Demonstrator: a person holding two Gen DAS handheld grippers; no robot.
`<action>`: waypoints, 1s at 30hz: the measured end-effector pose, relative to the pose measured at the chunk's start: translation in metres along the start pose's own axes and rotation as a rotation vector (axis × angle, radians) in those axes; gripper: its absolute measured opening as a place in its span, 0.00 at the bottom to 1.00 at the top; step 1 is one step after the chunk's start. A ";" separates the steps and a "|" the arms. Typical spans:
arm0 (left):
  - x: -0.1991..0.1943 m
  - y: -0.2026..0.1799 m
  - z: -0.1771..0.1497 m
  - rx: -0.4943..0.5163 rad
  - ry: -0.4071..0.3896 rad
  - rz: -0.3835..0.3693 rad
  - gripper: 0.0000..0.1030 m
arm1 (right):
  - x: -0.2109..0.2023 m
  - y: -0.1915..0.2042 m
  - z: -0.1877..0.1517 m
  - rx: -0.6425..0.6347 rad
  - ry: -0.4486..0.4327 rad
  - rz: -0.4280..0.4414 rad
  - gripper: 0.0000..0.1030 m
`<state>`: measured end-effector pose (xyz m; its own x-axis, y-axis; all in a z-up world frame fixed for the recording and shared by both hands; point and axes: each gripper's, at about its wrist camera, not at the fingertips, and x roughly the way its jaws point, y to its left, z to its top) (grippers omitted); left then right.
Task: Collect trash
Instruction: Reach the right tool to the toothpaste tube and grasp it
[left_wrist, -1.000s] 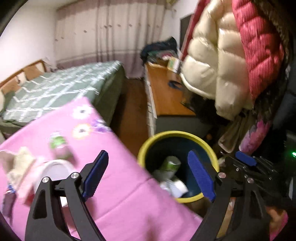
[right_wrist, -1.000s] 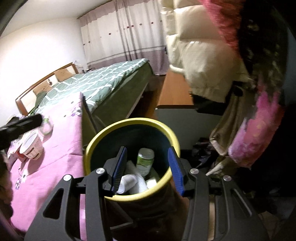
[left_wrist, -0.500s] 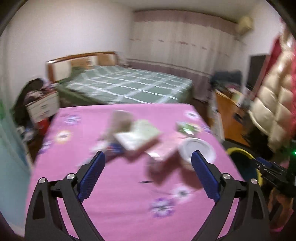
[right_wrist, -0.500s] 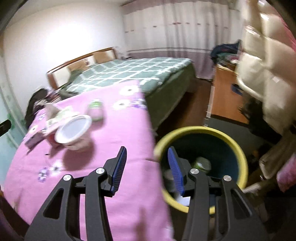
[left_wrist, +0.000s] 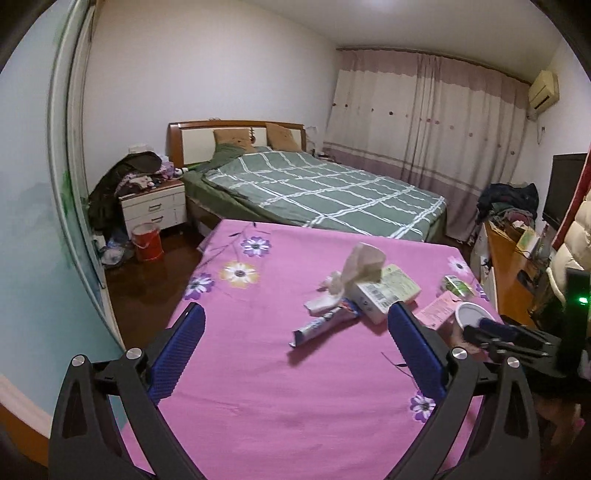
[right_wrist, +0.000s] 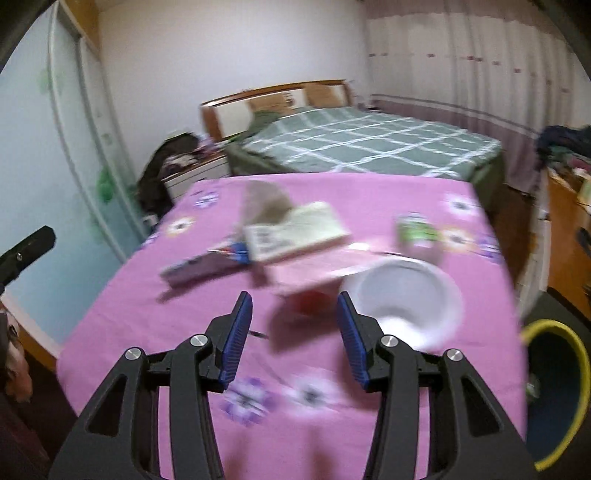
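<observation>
Here, above the pink tablecloth (left_wrist: 280, 398) bearing the tissue box (left_wrist: 384, 293), white cup (right_wrist: 404, 297) and wrapper (left_wrist: 325, 325), the left gripper (left_wrist: 295, 354) and right gripper (right_wrist: 294, 336) hover spread and empty, so hasty closure could knock trash beside, not into, the yellow-rimmed bin (right_wrist: 557, 398).

Right wrist view is motion-blurred throughout: print on the tissue box (right_wrist: 295, 230) is unreadable, and the green packet (right_wrist: 415, 229) at far right cannot be identified. A red object (right_wrist: 312, 301) under the pink card (right_wrist: 317, 271) is largely covered — type undetermined. The yellow-rimmed bin (right_wrist: 554, 398) is cut off at the right edge; contents too dark to make out. In the left wrist view, the right claw (left_wrist: 495, 330) hides part of the white cup (left_wrist: 472, 315). Lettering on the wrapper (left_wrist: 325, 325) is too small to read. The near edge of the bench (left_wrist: 258, 387) lies behind the left claw's (left_wrist: 295, 350) frame.
</observation>
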<state>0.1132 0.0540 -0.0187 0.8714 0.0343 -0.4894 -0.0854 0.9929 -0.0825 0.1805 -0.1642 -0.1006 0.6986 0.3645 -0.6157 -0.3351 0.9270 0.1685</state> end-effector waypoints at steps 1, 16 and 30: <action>-0.002 0.002 -0.001 -0.004 -0.002 0.005 0.95 | 0.007 0.008 0.003 -0.007 0.009 0.012 0.44; -0.010 0.033 -0.008 -0.063 0.000 0.034 0.95 | 0.103 0.087 0.034 -0.078 0.154 0.058 0.44; -0.027 0.041 -0.007 -0.066 -0.037 0.075 0.95 | 0.162 0.139 0.052 -0.094 0.178 -0.090 0.53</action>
<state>0.0832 0.0932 -0.0148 0.8786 0.1136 -0.4638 -0.1817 0.9777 -0.1049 0.2798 0.0283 -0.1367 0.6087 0.2514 -0.7525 -0.3400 0.9396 0.0389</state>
